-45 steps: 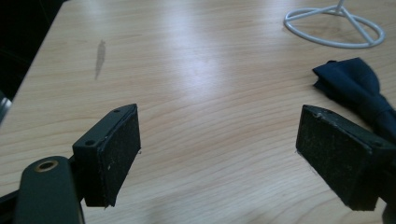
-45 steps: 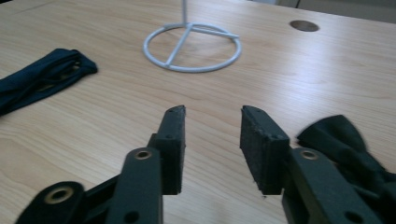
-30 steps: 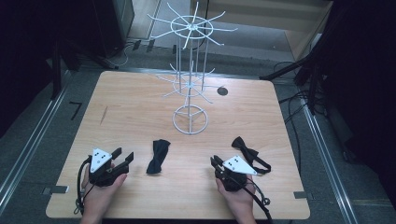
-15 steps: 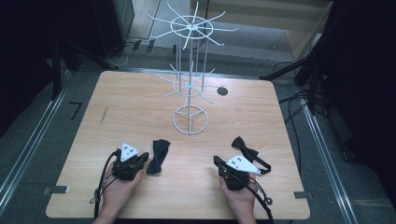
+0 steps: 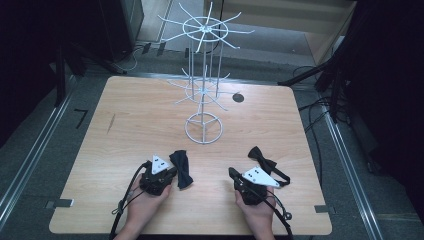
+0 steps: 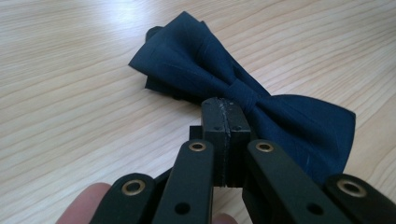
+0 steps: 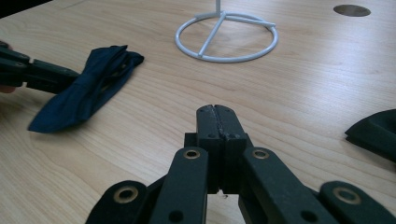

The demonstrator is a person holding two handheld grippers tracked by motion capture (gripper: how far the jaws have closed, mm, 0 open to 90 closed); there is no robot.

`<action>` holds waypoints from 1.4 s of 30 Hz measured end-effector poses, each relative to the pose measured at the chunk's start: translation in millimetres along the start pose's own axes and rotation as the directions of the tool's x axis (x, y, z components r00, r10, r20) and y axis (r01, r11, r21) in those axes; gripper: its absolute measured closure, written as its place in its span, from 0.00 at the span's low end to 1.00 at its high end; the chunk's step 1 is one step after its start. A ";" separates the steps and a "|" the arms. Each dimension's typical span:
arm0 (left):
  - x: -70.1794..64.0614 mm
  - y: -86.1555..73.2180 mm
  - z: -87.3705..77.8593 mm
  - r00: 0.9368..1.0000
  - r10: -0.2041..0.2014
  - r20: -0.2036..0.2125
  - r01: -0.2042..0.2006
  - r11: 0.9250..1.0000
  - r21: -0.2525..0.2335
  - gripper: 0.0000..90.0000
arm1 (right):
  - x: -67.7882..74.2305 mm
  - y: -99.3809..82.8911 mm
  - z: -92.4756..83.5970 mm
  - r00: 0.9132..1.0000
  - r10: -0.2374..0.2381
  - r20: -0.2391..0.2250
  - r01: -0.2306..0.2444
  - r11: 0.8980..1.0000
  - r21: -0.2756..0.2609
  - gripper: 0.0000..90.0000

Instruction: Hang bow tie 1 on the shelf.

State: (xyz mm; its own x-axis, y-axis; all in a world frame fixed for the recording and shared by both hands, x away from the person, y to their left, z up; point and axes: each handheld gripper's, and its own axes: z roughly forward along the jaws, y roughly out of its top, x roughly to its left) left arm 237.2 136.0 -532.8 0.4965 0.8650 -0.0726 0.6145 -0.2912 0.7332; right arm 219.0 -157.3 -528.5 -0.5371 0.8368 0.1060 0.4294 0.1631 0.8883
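The left gripper [image 5: 167,172] is touching the navy bow tie [image 5: 181,168]. The right gripper [image 5: 234,173] is resting just beside the black bow tie [image 5: 262,160].

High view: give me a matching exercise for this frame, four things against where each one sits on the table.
Things:
1. navy bow tie
2. black bow tie
3. white wire display stand
4. dark round hole in the table

Places:
A. mid-table, ring base on the wood
B. at the tip of the left gripper
C. far side, right of the stand
D. beside the right gripper, on its outer side

Pairs: 1-B, 2-D, 3-A, 4-C
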 end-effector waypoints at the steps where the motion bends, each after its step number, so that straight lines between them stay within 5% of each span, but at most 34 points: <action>1: -4.6 1.7 3.3 1.000 0.007 0.012 -0.007 1.000 -0.003 1.00 | 1.6 -0.3 0.3 1.000 -0.003 -0.007 0.003 1.000 0.003 1.00; 8: -11.2 3.5 2.8 0.998 0.036 0.055 -0.035 0.999 -0.028 1.00 | 4.6 -0.3 4.2 0.999 -0.004 -0.047 0.004 1.000 0.019 0.97; 12: 11.6 -0.9 -14.6 1.000 0.001 0.027 0.001 0.997 -0.077 0.95 | 11.5 3.3 9.2 0.996 -0.028 -0.083 0.032 0.998 0.048 0.91; 15: 38.3 -9.8 -33.5 0.999 -0.048 -0.004 0.047 0.988 -0.145 0.75 | 23.0 9.3 16.1 0.992 -0.058 -0.109 0.064 0.996 0.054 0.86; 18: 64.5 -18.7 -51.2 0.991 -0.128 -0.037 0.118 0.973 -0.199 0.68 | 28.5 12.1 20.4 0.990 -0.061 -0.131 0.069 0.996 0.059 0.84; 19: 80.8 -23.9 -60.3 0.984 -0.171 -0.052 0.153 0.958 -0.242 0.62 | 33.9 14.4 25.6 0.986 -0.070 -0.148 0.080 0.994 0.068 0.81; 21: 88.0 -26.4 -63.3 0.981 -0.185 -0.059 0.164 0.952 -0.257 0.56 | 39.9 16.0 29.8 0.985 -0.079 -0.153 0.091 0.993 0.078 0.78; 28: 120.1 -41.8 -74.8 0.972 -0.199 -0.128 0.156 0.944 -0.290 0.49 | 51.2 19.9 44.0 0.982 -0.088 -0.165 0.105 0.990 0.098 0.71; 35: 131.2 -47.8 -79.0 0.953 -0.259 -0.156 0.194 0.920 -0.341 0.49 | 63.1 17.6 63.6 0.980 -0.098 -0.175 0.121 0.984 0.127 0.65; 42: 136.4 -49.3 -81.7 0.949 -0.258 -0.182 0.187 0.924 -0.334 0.46 | 76.1 19.0 76.6 0.982 -0.104 -0.155 0.127 0.982 0.143 0.57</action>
State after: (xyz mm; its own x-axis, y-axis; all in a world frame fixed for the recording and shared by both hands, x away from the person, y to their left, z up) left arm 224.5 301.7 -523.6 0.2014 0.9702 -0.1349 0.4555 0.0292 0.8898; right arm 241.9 -50.4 -537.8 -0.6851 0.7239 0.0806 0.4572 0.3412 0.8213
